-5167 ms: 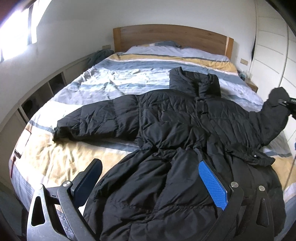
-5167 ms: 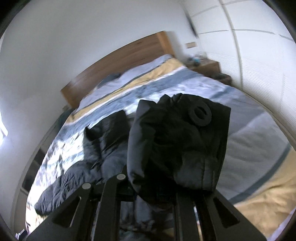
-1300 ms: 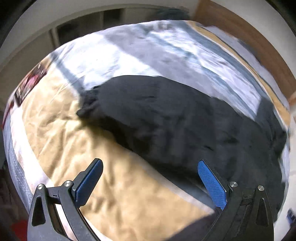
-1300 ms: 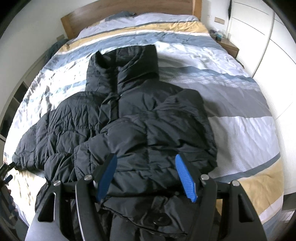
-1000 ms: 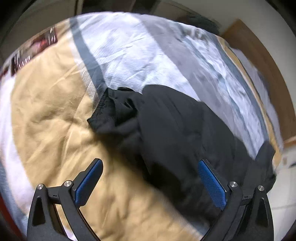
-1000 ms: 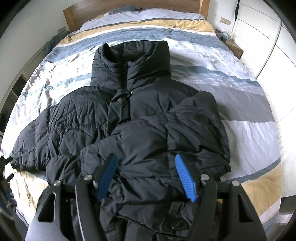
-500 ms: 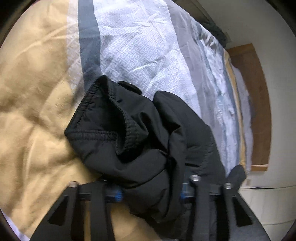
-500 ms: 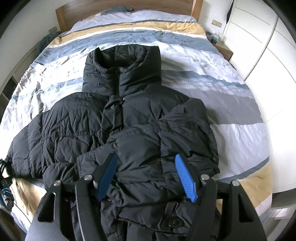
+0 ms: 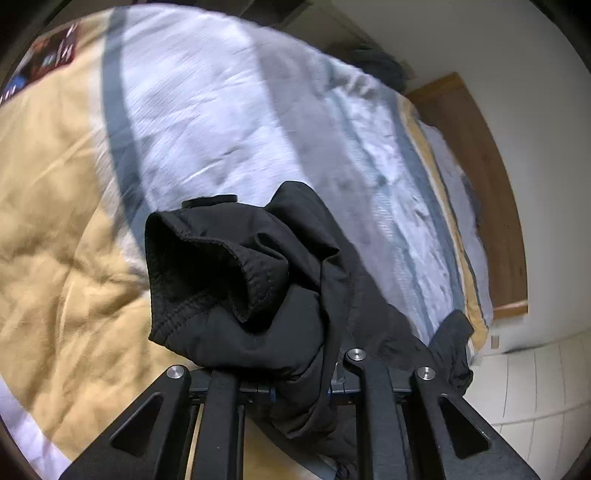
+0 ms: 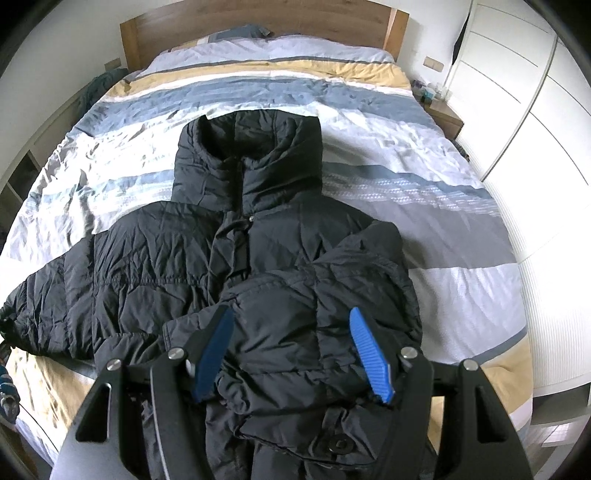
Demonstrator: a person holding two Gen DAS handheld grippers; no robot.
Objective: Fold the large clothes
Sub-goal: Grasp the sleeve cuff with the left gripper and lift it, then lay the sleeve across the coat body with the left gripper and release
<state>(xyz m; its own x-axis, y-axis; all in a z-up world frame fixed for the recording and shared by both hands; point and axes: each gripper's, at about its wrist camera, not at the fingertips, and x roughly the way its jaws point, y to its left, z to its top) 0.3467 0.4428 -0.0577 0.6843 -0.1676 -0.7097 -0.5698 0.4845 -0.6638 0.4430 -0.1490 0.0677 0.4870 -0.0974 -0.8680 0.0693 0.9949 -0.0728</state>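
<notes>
**Left jaws closing on sleeve cuff; right jaws apart over folded sleeve**

Black puffer jacket [image 10: 236, 258] lies front-up on the bed [image 10: 461, 288], collar toward the wooden headboard [image 10: 258, 22], hem toward the foot end. Bedding is a striped duvet in white, grey-blue and mustard.

Right wrist view: one sleeve [image 10: 332, 295] is folded inward across the jacket's chest and lies on top of the body panel. The other sleeve [image 10: 48, 306] extends straight out toward the left edge of the picture, over the mustard band of the duvet. A snap button [image 10: 338, 445] shows low on the jacket front.

Right gripper [image 10: 291, 350]: jaws stand apart, blue pads exposed on both sides, nothing pinched between them. It hovers above the folded sleeve; contact with the fabric cannot be confirmed.

Left wrist view: left gripper [image 9: 299, 387] has its jaws closing on the sleeve cuff [image 9: 207, 266], black fabric bunched between them. The ribbed inner cuff gapes open toward the camera, raised clear of the duvet. The rest of the sleeve trails away to the lower right. Background is motion-blurred.

White wardrobe doors [image 10: 535, 110] and a bedside table [image 10: 443, 114] stand along the right side of the bed.
</notes>
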